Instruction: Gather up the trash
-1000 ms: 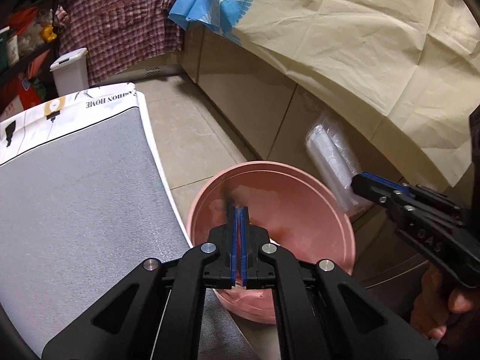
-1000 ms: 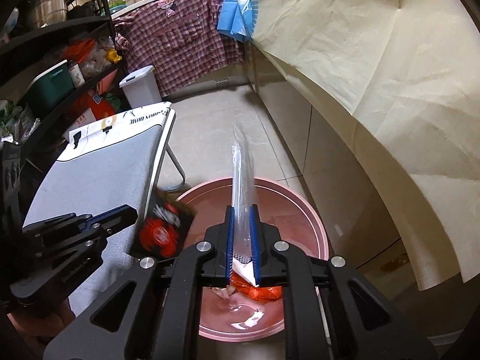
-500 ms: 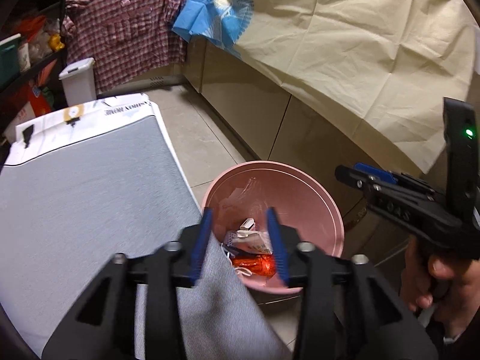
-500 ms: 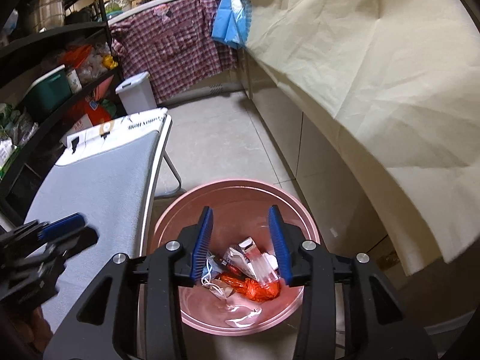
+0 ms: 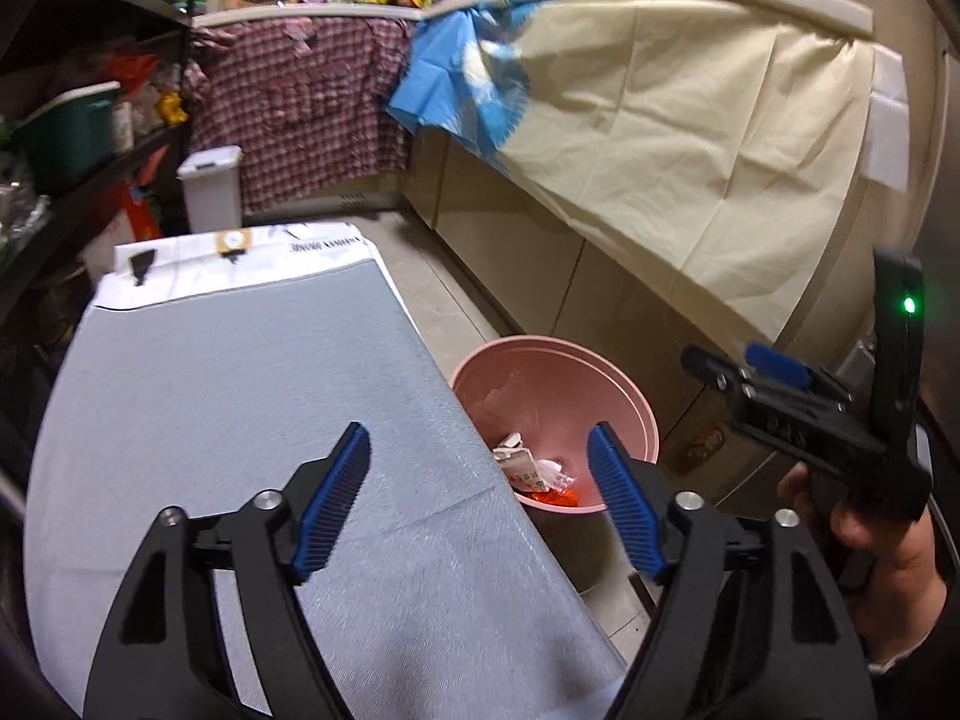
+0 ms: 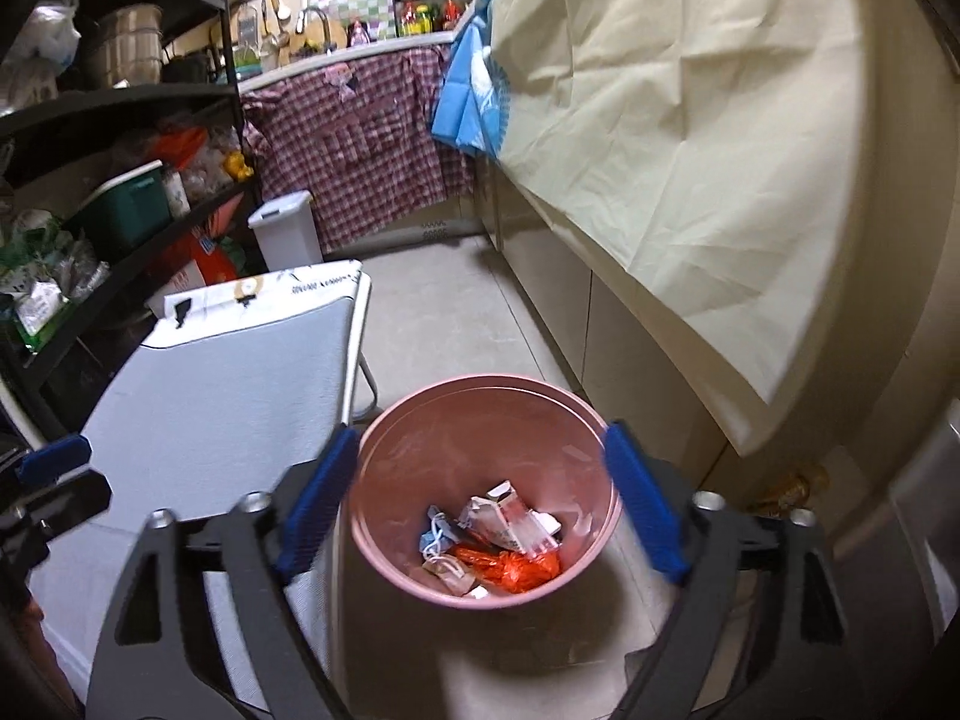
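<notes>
A pink bin (image 6: 576, 414) stands on the floor beside the table; it also shows in the left wrist view (image 5: 630, 402). Several pieces of trash lie in it, among them an orange wrapper (image 6: 510, 567) and a white packet (image 6: 501, 519). My right gripper (image 6: 483, 489) is open and empty above the bin. My left gripper (image 5: 480, 474) is open and empty over the table's right edge, next to the bin. The right gripper (image 5: 750, 369) also shows at the right of the left wrist view.
A grey-topped table (image 5: 228, 396) fills the left. Cabinets under a cream cloth (image 5: 690, 138) run along the right. A white lidded bin (image 6: 285, 231) and dark shelves (image 6: 120, 102) with clutter stand at the far left. A checked shirt (image 6: 354, 138) hangs at the back.
Both grippers opened. The right one let go of a clear plastic wrapper and the left one let go of its piece; both now lie in the bin. Both grippers rose and pulled back.
</notes>
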